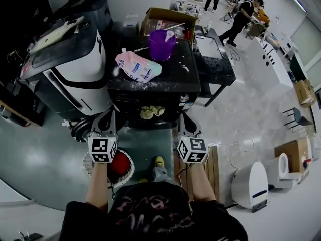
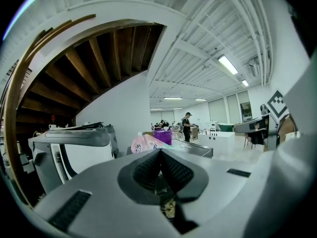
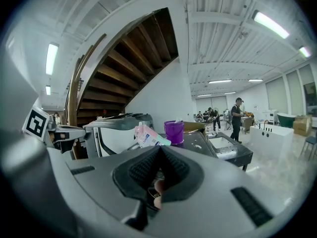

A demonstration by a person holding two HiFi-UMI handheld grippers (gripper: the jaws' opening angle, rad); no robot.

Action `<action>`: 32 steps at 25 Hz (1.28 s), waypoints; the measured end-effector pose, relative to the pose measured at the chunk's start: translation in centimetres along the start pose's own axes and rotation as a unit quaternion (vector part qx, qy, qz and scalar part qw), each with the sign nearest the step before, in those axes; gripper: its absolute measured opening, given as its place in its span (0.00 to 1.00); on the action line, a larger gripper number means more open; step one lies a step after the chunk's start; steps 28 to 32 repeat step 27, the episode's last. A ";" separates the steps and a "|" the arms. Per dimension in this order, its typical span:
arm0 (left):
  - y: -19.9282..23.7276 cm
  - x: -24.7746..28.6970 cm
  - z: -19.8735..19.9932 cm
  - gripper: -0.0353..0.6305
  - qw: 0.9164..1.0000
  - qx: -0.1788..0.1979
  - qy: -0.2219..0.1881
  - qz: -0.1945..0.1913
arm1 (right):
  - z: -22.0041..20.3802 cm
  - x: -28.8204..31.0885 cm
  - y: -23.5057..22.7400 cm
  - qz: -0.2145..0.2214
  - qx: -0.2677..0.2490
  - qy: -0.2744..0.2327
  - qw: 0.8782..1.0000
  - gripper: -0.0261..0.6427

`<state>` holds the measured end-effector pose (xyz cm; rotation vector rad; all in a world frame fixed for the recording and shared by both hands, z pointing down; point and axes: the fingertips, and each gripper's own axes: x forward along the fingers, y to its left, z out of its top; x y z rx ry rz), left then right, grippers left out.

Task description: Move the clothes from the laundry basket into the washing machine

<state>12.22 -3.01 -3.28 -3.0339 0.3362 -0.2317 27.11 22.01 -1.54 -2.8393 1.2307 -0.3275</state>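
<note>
Purple plastic cup (image 1: pixel 161 45); glossy pouch (image 1: pixel 138 67)

Ahead of my left tongs (image 1: pixel 107 118) and right tongs (image 1: pixel 184 118) stands a black counter (image 1: pixel 173 82). On it lie a pink pouch (image 1: pixel 139 67) nearest the left tongs, a purple bucket (image 1: pixel 161 44) farther, a cardboard box (image 1: pixel 168 18) behind it, and some white powder (image 1: pixel 183 68).

Person wears a black short-sleeved top (image 1: pixel 155 217) with faded pinkish lettering across it. The left tongs (image 1: pixel 108 115) and right tongs (image 1: pixel 184 116) are grey moulded shells, each carrying a white cube (image 1: pixel 103 149) with black square markers. Pads (image 2: pixel 146 170) are black and ribbed, in a dark rounded collar, with black slotted insets either side.
</note>
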 end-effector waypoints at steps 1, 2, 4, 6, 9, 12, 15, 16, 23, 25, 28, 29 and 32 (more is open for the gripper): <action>0.2 -0.1 0.0 0.07 1.000 -0.001 -0.001 0.002 | 0.1 0.0 0.1 0.001 -0.001 -0.001 1.000 0.04; 0.3 -0.3 0.1 0.07 1.000 -0.002 -0.001 0.003 | 0.2 -0.1 0.2 0.002 -0.003 -0.003 1.000 0.04; 0.6 -0.4 0.1 0.07 1.000 -0.008 -0.002 0.006 | 0.4 -0.1 0.4 0.005 -0.007 -0.003 1.000 0.04; 0.9 -0.4 0.2 0.07 1.000 -0.012 -0.004 0.009 | 0.5 -0.1 0.4 0.002 -0.007 -0.002 1.000 0.04; 1.1 -0.5 0.3 0.07 1.000 -0.010 -0.006 0.011 | 0.6 -0.1 0.2 -0.003 -0.005 -0.001 1.000 0.04; 1.3 -0.7 0.3 0.07 1.000 -0.008 -0.006 0.015 | 0.7 -0.3 0.0 -0.003 -0.007 -0.002 1.000 0.04; 1.6 -0.6 0.3 0.07 1.000 -0.008 -0.007 0.017 | 0.8 -0.2 -0.2 -0.006 -0.006 -0.003 1.000 0.04; 1.6 -0.7 0.4 0.07 1.000 -0.007 -0.008 0.017 | 0.8 -0.2 -0.3 -0.007 -0.006 -0.004 1.000 0.04; 1.7 -0.8 1.0 0.07 1.000 -0.008 -0.013 0.020 | 1.6 -0.3 -0.6 -0.009 -0.006 -0.011 1.000 0.04; 1.7 -0.8 1.1 0.07 1.000 -0.009 -0.015 0.019 | 1.8 -0.3 -0.7 -0.010 -0.006 -0.012 1.000 0.04; 1.7 -0.9 1.2 0.07 1.000 -0.010 -0.016 0.019 | 1.9 -0.4 -0.8 -0.011 -0.005 -0.014 1.000 0.04; 1.7 -0.9 1.2 0.07 1.000 -0.010 -0.016 0.019 | 1.9 -0.4 -0.8 -0.011 -0.005 -0.014 1.000 0.04; 1.7 -0.9 1.2 0.07 1.000 -0.010 -0.016 0.019 | 1.9 -0.4 -0.8 -0.011 -0.005 -0.014 1.000 0.04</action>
